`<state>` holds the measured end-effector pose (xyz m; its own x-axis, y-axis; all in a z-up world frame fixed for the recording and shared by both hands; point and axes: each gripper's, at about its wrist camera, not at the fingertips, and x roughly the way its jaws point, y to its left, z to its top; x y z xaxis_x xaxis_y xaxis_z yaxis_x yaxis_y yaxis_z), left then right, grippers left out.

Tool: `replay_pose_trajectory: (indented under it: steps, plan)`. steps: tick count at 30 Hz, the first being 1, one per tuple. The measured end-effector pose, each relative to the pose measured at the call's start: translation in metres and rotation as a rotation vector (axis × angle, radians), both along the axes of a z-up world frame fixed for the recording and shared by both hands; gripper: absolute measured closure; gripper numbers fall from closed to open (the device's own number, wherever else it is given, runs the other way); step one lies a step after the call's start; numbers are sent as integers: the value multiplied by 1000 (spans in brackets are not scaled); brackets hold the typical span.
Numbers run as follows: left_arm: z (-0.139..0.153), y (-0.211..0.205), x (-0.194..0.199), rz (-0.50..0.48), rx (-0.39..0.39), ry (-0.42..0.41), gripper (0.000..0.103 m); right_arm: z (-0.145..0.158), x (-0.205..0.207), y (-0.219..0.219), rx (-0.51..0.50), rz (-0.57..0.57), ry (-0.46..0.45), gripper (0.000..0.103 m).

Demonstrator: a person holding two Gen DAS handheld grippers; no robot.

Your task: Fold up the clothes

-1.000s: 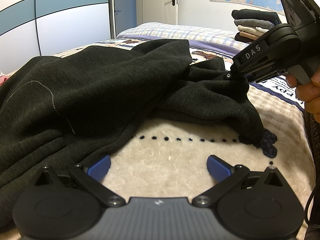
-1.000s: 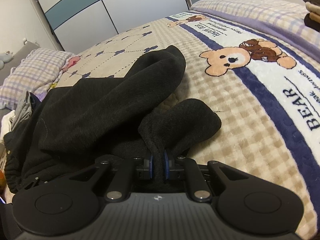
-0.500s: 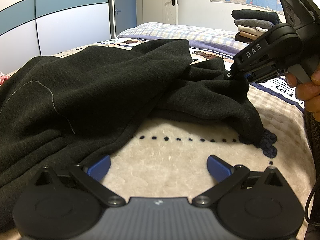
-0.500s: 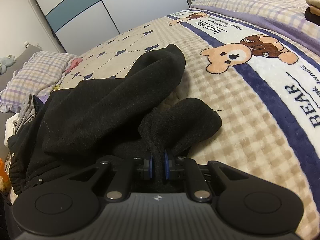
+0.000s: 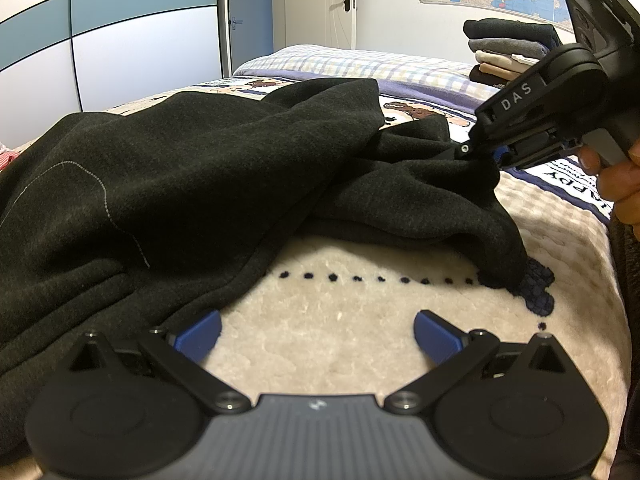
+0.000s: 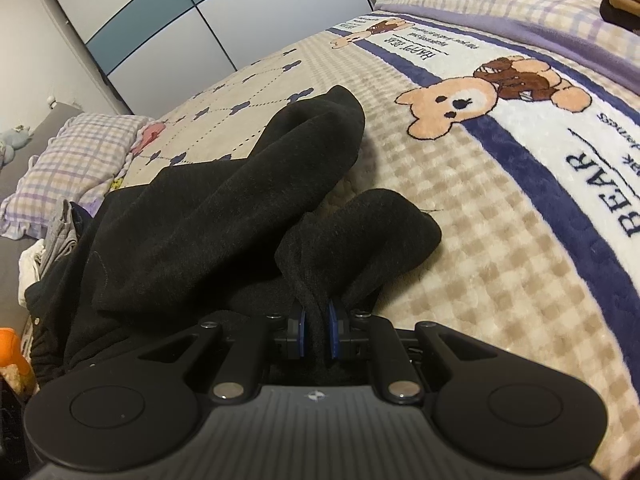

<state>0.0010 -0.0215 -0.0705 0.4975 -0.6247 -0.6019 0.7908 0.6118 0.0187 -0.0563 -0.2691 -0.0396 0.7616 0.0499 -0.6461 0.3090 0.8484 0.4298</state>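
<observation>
A black fleece garment [image 5: 180, 184] lies rumpled across the bear-print blanket [image 5: 352, 320]. My left gripper [image 5: 318, 330] hovers open over bare blanket, its left blue pad close to the garment's hem, nothing between the fingers. In the left wrist view my right gripper [image 5: 496, 156] is at the upper right, pinching a raised fold. In the right wrist view the right gripper [image 6: 315, 334] is shut on a bunched strip of the black garment [image 6: 224, 216], which rises between its blue pads. A hand [image 5: 618, 184] holds the right tool.
A stack of folded clothes [image 5: 508, 50] sits at the far end of the bed. A checked pillow [image 6: 76, 164] and loose pale clothes [image 6: 48, 248] lie at the left. Wardrobe doors [image 5: 120, 40] and a room door stand behind the bed.
The right gripper has rolled slightly and shifted a little, still pinching the same fold. The left gripper and the garment under it have not moved.
</observation>
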Motion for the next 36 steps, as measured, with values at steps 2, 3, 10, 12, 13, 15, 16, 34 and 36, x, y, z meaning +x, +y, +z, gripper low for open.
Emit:
replay_pose_trajectory:
  steps: [2,3,10,12,13,15,16,34,36]
  plan:
    - [0,0,0,0,1,-1,0,0,-1,-1,9,3,0,91]
    - [0,0,0,0,-1,1,0,0,-2,-2,13,5,0,91]
    - [0,1,0,0,0,1,0,0,1,-1,11,17,11,91]
    - [0,1,0,0,-1,1,0,1,1,0,3,17,10,91]
    - [1,0,-2,0,0,0,0,1,1,-1,7,16,10,91]
    - [1,1,-2,0,1,-1,0,0,1,-3,19,12,10,91]
    - [1,0,-3,0,1,-1,0,0,1,-4,24,11,11,91]
    - [1,1,-2,0,1,0,0,0,-1,-2,23,5,9,91]
    - [1,1,-2,0,3,-3,0,-1,-2,-3,31,1,8,91]
